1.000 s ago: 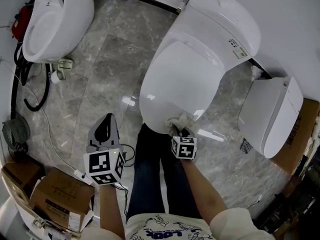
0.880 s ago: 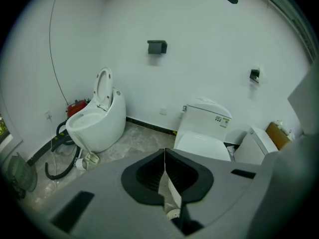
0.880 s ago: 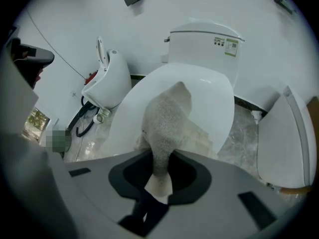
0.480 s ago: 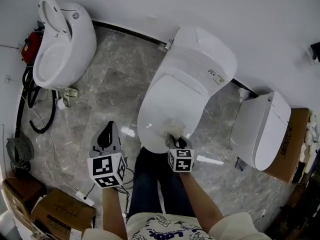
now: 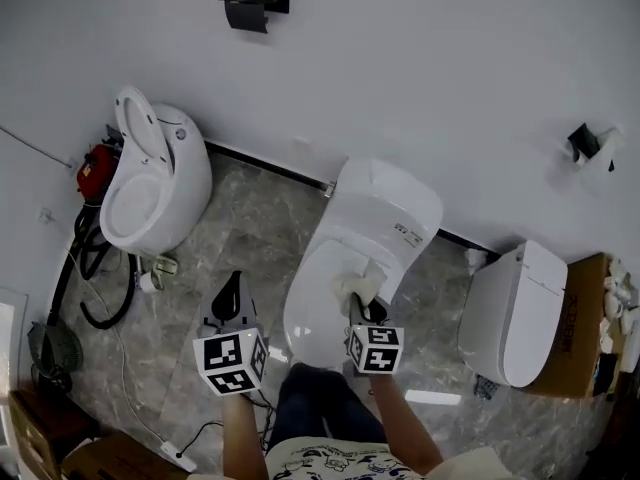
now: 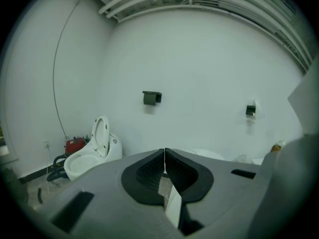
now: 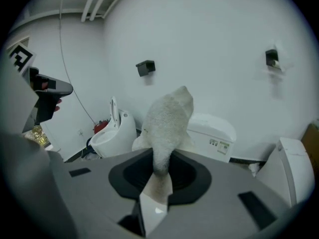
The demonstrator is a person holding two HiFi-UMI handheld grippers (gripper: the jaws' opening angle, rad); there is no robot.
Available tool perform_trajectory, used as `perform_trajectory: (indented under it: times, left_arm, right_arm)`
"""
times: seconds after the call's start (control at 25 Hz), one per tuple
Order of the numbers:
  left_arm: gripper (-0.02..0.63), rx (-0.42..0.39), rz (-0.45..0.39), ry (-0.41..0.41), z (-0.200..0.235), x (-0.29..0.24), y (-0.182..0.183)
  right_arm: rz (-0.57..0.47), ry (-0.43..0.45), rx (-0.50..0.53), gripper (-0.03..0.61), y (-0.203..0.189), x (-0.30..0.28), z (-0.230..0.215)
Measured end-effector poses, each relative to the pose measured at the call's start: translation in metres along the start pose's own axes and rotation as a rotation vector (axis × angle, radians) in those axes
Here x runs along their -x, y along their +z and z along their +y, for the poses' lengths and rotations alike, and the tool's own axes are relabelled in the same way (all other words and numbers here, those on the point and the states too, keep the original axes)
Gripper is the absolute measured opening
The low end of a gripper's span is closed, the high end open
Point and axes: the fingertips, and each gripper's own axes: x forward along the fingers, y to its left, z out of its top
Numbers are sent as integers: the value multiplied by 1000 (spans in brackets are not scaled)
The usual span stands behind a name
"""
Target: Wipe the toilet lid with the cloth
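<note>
grey marble floor (image 5: 235,218), white wall. your right gripper (image 5: 367,311) pinches the cloth (image 5: 360,286) over the toilet lid (image 5: 316,310), centre frame, ready to wipe; left gripper (image 5: 232,303) closed on nothing, held clear lower left.

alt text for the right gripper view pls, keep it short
The right tool is shut on a fluffy white cloth that stands up before the camera. Behind it are a closed-lid toilet, an open toilet to the left, and a white wall.

Pale fuzzy cloth (image 5: 360,286) bunched up, over closed white toilet lid (image 5: 316,306), nr its right side.
</note>
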Motion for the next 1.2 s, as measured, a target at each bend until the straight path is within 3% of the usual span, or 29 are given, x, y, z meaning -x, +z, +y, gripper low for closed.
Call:
perform_trajectory:
  times: [0.32, 0.6, 0.88, 1.2]
  left_arm:
    - [9, -44, -156, 13, -8, 38, 98]
    - [9, -70, -304, 6, -24, 75, 168]
    - [9, -96, -384, 11, -38, 102, 208]
    - [9, -105, -402, 2, -49, 112, 216]
  right_arm:
    - [-287, -8, 60, 71, 140, 76, 0]
    - [-520, -13, 94, 71, 233, 144, 5]
    - [-646, 5, 94, 71, 277, 189, 9]
    - [-674, 11, 105, 72, 286, 205, 7]
